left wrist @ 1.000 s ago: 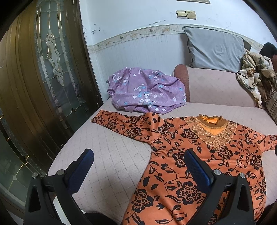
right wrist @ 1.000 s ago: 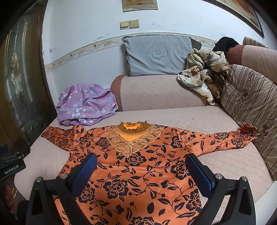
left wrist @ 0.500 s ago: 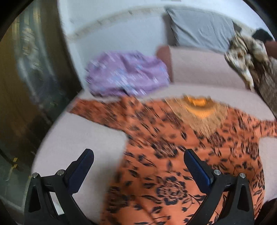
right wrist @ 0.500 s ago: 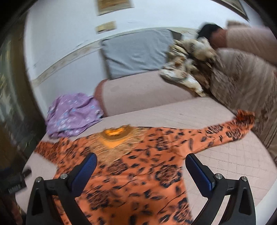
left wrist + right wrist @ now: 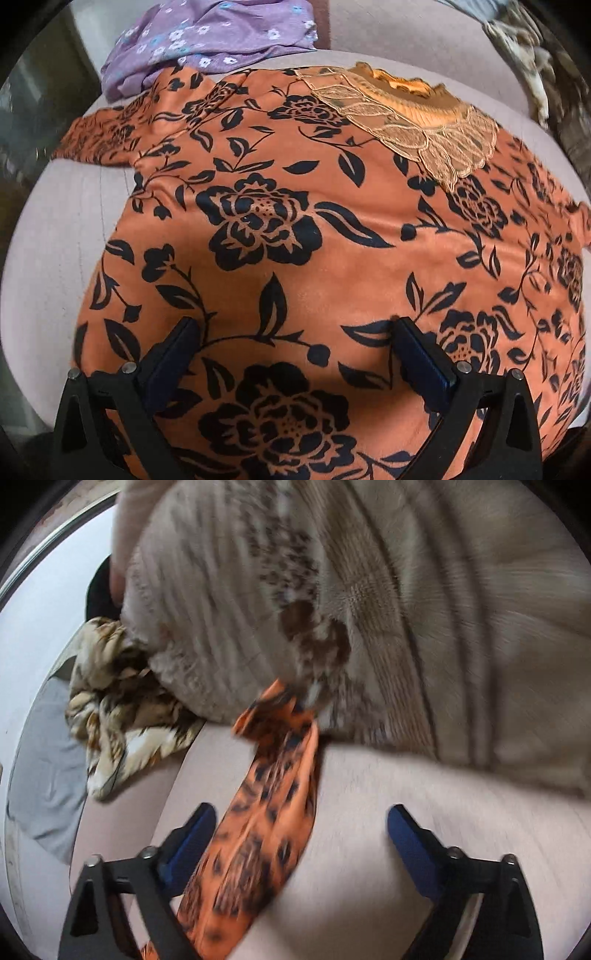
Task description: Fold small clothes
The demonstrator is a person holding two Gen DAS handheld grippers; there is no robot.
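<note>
An orange top with black flowers (image 5: 295, 229) lies spread flat on the pink sofa seat (image 5: 48, 236), lace collar (image 5: 417, 125) at the far end. My left gripper (image 5: 295, 339) hovers low over the top's lower body, jaws wide open, nothing between them. In the right wrist view the top's right sleeve (image 5: 266, 812) runs along the seat toward a striped cushion (image 5: 406, 609). My right gripper (image 5: 301, 823) is over that sleeve; its jaws stand wide and are closing, the sleeve lying between them near the left finger, not pressed.
A purple flowered garment (image 5: 207, 40) is bunched at the sofa's far left. A crumpled tan patterned cloth (image 5: 114, 701) and a grey pillow (image 5: 44, 775) lie beside the striped cushion. Bare seat (image 5: 369, 830) shows to the right of the sleeve.
Both grippers dropped toward the sofa. The left tilted down over the top's body. The right swung right and rolled, leaving the top's middle for its right sleeve near the striped cushion.
</note>
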